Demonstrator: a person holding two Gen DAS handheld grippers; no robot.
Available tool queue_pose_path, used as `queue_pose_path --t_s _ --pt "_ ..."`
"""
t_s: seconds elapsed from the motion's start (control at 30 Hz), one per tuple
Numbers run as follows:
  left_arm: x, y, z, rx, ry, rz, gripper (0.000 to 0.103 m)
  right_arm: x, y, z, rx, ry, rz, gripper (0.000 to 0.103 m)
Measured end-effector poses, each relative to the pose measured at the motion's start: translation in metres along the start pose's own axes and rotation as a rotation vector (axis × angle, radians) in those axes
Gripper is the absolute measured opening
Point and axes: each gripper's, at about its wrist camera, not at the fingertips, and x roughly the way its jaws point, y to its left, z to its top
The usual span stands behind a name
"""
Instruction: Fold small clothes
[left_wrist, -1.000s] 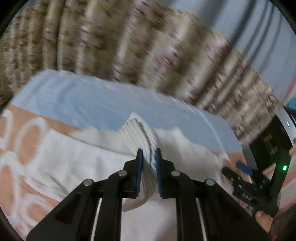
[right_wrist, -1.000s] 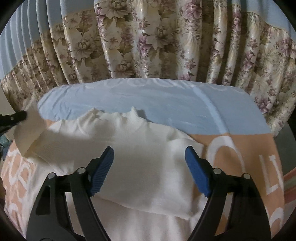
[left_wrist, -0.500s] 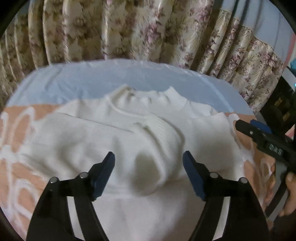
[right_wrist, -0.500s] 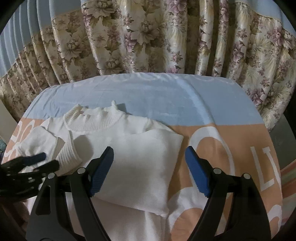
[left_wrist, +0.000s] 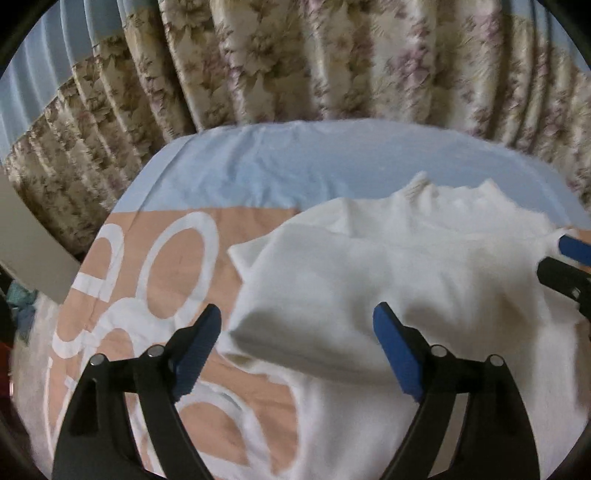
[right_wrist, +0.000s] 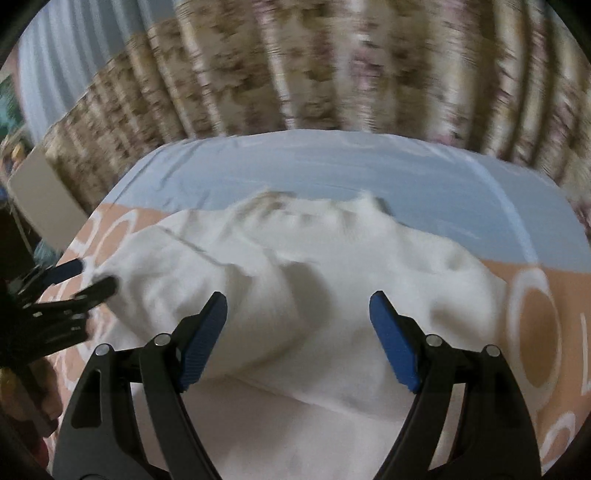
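A small white knit sweater lies on the bed, collar away from me, its sides folded in over the body. My left gripper hangs over the sweater's left folded edge; its jaws are opening, and the cloth lies below them with no pad pressing on it. In the right wrist view the sweater fills the middle, and my right gripper stands open above it, holding nothing. Each gripper shows in the other's view: the right gripper at the sweater's right edge, the left gripper at its left edge.
The bed cover is orange with white letters and has a light blue band at the far end. Floral curtains hang close behind the bed. A pale board leans at the left edge.
My left gripper let go of the ribbed sleeve cuff and opened. The sleeve now lies folded across the sweater. The left gripper moved to the sweater's left edge, and the right gripper shifted left.
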Motion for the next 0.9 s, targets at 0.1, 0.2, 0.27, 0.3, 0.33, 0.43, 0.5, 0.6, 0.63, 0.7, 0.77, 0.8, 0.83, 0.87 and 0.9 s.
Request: queue_pose_path --t_s 0.1,0.2,0.27,0.3,0.33,0.43,0.5,0.6,0.63,0.7,0.77,0.8,0.83,0.87,0.9 --pt "0.012 0.007 -0.001 -0.007 0.028 -0.003 0.085 0.016 0.033 0.009 -0.075 0.044 -0.003 0.077" --pt "0.019 0.01 -0.004 -0.017 0.042 -0.006 0.085 0.044 0.052 0.013 -0.127 0.144 -0.022 0.045" --pt "0.021 0.014 -0.006 -0.028 0.047 -0.017 0.085 0.06 0.053 0.011 -0.11 0.206 -0.038 0.026" --pt "0.021 0.016 -0.007 -0.033 0.045 -0.02 0.085 0.065 0.047 0.01 -0.078 0.223 -0.047 0.009" --pt "0.021 0.019 -0.008 -0.043 0.042 -0.023 0.085 0.067 0.04 0.009 -0.046 0.225 -0.038 0.009" --pt "0.015 0.03 -0.009 -0.086 0.023 -0.027 0.085 0.056 0.018 0.011 0.072 0.164 0.033 0.008" --pt "0.007 0.042 -0.009 -0.132 0.002 -0.029 0.085 0.034 0.009 0.019 0.096 0.038 0.113 0.008" --pt "-0.008 0.06 -0.008 -0.19 -0.039 -0.022 0.085 -0.01 0.001 0.033 0.062 -0.178 0.177 0.008" --pt "-0.011 0.065 -0.007 -0.201 -0.047 -0.017 0.085 -0.025 -0.004 0.034 0.058 -0.245 0.19 0.008" --pt "-0.016 0.075 -0.006 -0.213 -0.056 -0.005 0.086 -0.043 -0.02 0.028 0.069 -0.318 0.179 0.008" --pt "-0.014 0.08 -0.005 -0.212 -0.048 0.012 0.086 -0.043 -0.044 0.011 0.103 -0.296 0.167 0.009" --pt "-0.013 0.081 -0.004 -0.213 -0.044 0.017 0.086 -0.037 -0.055 0.002 0.121 -0.268 0.163 0.009" --pt "-0.01 0.082 -0.004 -0.214 -0.036 0.016 0.086 -0.027 -0.071 -0.013 0.154 -0.219 0.15 0.009" --pt "-0.009 0.082 -0.003 -0.214 -0.032 0.013 0.086 -0.02 -0.082 -0.026 0.181 -0.184 0.136 0.01" --pt "-0.007 0.079 -0.002 -0.21 -0.029 0.009 0.086 -0.009 -0.096 -0.042 0.219 -0.122 0.124 0.014"
